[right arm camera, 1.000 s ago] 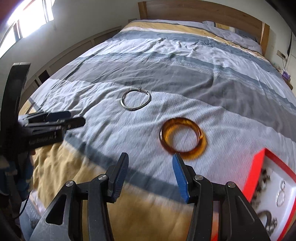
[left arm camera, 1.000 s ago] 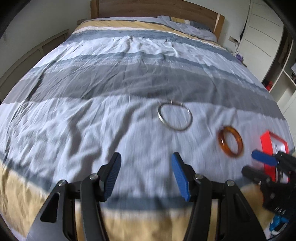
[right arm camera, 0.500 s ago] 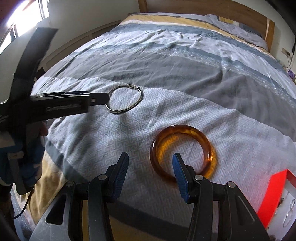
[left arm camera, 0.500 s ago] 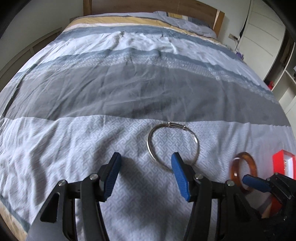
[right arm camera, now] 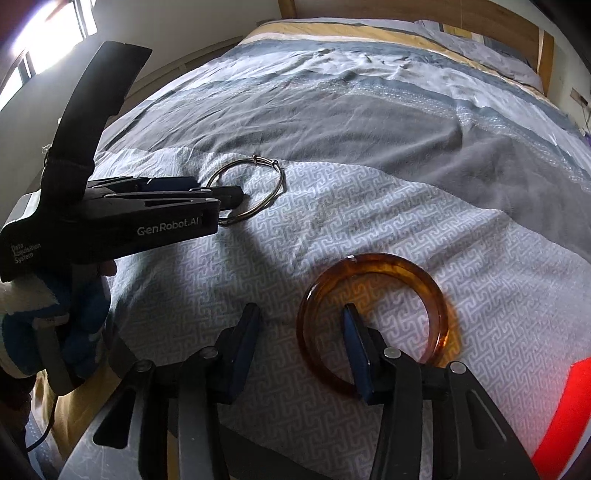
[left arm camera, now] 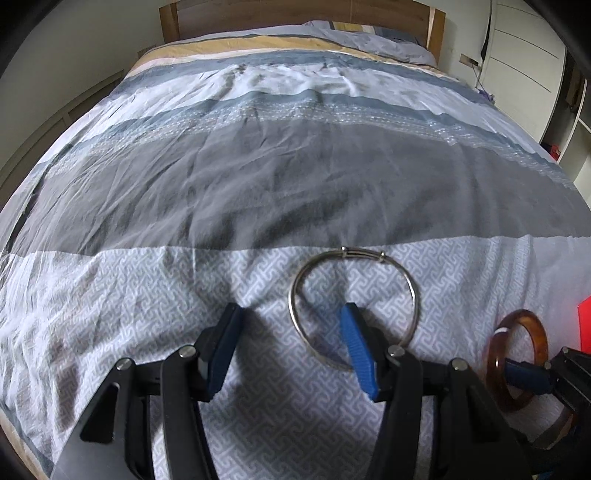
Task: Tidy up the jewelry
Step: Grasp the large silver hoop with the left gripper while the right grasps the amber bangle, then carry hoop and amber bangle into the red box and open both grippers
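A thin silver bangle [left arm camera: 412, 291] lies flat on the patterned bedspread; it also shows in the right wrist view [right arm camera: 279, 181]. My left gripper [left arm camera: 291, 334] is open, with its right finger inside the silver ring and its left finger outside, straddling the ring's left rim. An amber bangle [right arm camera: 436, 291] lies to the right; it also shows in the left wrist view [left arm camera: 537, 328]. My right gripper [right arm camera: 301, 332] is open, with its right finger inside the amber ring and its left finger outside.
A red jewelry box [right arm camera: 569, 417] sits at the right, mostly out of frame; its corner shows in the left wrist view [left arm camera: 583, 321]. The striped bedspread [left arm camera: 295, 166] stretches to the wooden headboard [left arm camera: 295, 14]. The bed's edge lies near my left hand.
Both grippers moved forward and down. The left one now straddles the silver bangle's rim, the right one the amber bangle's rim. Both stayed open.
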Tool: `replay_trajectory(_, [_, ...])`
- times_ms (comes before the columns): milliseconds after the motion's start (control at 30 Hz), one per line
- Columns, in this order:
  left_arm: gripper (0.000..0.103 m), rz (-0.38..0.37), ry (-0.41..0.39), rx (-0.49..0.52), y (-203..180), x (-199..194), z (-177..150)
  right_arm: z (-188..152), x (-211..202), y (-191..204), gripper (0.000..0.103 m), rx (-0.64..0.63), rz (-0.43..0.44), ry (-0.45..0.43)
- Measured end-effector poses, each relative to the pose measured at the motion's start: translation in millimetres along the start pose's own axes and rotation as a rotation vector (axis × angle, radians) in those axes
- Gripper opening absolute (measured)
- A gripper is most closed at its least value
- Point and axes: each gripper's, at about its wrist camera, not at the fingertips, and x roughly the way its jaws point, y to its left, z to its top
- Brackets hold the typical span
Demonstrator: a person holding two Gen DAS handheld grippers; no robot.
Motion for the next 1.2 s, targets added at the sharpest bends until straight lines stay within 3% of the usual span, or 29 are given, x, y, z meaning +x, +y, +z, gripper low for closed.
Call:
replay_trajectory(200, [0.048, 0.008, -0.016, 0.003, -3, -1, 0, -2, 1, -2, 0.037, 0.019, 0.018, -0.016])
replay_trajectory(300, [0.037, 0.011, -0.023, -0.005, -4, -5, 0, -2, -3, -5, 0.028, 0.043, 0.039, -0.024])
replay_trajectory(367, [0.025, 0.011, -0.026, -0.006, -5, -7, -1, -3, -5, -6, 0.017, 0.055, 0.048, -0.025])
replay_trajectory(467, [0.01, 0.01, -0.027, -0.012, -5, -12, -2, -5, -7, -4, 0.013, 0.059, 0.059, -0.022])
replay_trajectory(567, [0.005, 0.004, -0.031, -0.032, -3, -19, -4, -7, -13, -2, 0.012, 0.061, 0.077, -0.024])
replay_trajectory(900, [0.004, 0.032, -0.068, -0.011, -1, -59, -16, -23, -49, 10, 0.009, 0.107, 0.176, -0.083])
replay_trajectory(1200, [0.004, 0.037, -0.105, 0.02, -5, -111, -33, -46, -97, 24, 0.009, 0.148, 0.213, -0.119])
